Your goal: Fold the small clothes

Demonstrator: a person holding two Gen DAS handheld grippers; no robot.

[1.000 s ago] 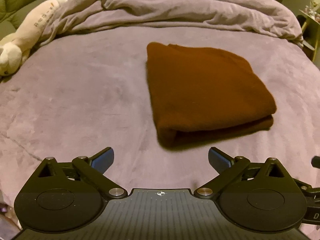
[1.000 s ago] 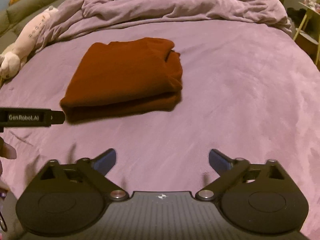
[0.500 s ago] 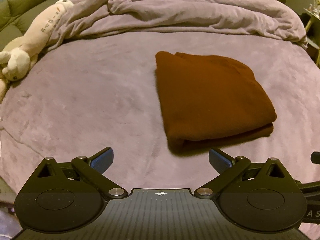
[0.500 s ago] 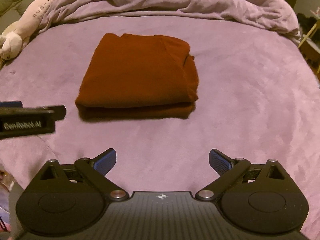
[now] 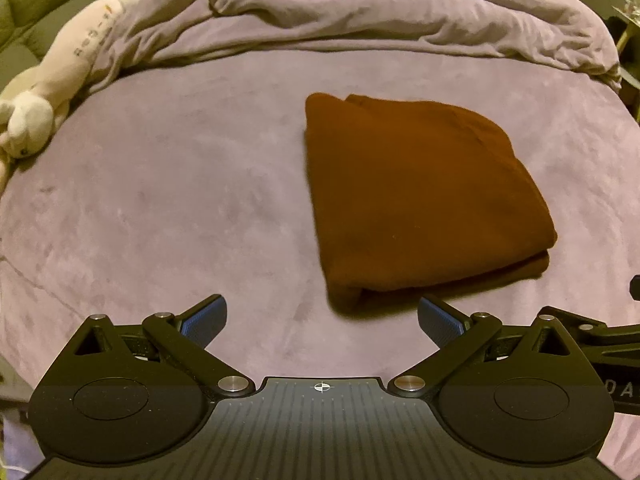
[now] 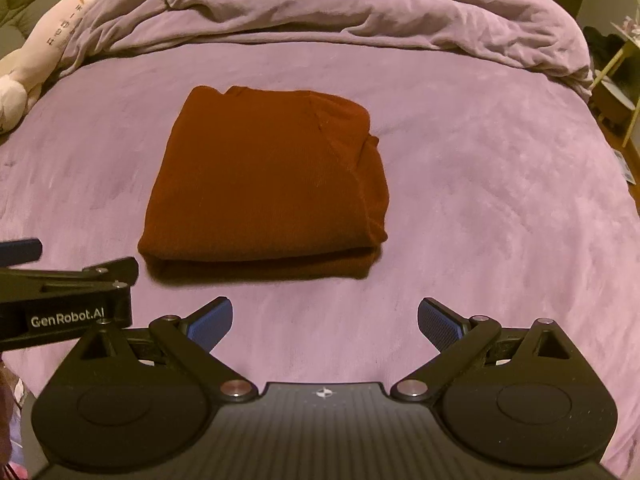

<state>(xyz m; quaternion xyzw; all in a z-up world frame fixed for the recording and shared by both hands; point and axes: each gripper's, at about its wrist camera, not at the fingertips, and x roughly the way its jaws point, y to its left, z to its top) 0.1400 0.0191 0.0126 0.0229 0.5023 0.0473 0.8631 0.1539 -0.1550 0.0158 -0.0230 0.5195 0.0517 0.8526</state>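
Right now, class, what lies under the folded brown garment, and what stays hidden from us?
The folded brown garment rests directly on the purple bed cover, which shows all around it. Stacked layers are visible at its near edge. Whatever lies between the layers or beneath the garment is covered.

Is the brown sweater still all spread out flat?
No, the brown sweater lies folded into a neat thick bundle on the purple bed.

The folded garment (image 6: 264,184) is being carried mid-bed (image 6: 500,200); the duvet (image 6: 340,8) is being kept behind it, a plush toy (image 6: 48,40) at the far-left edge.
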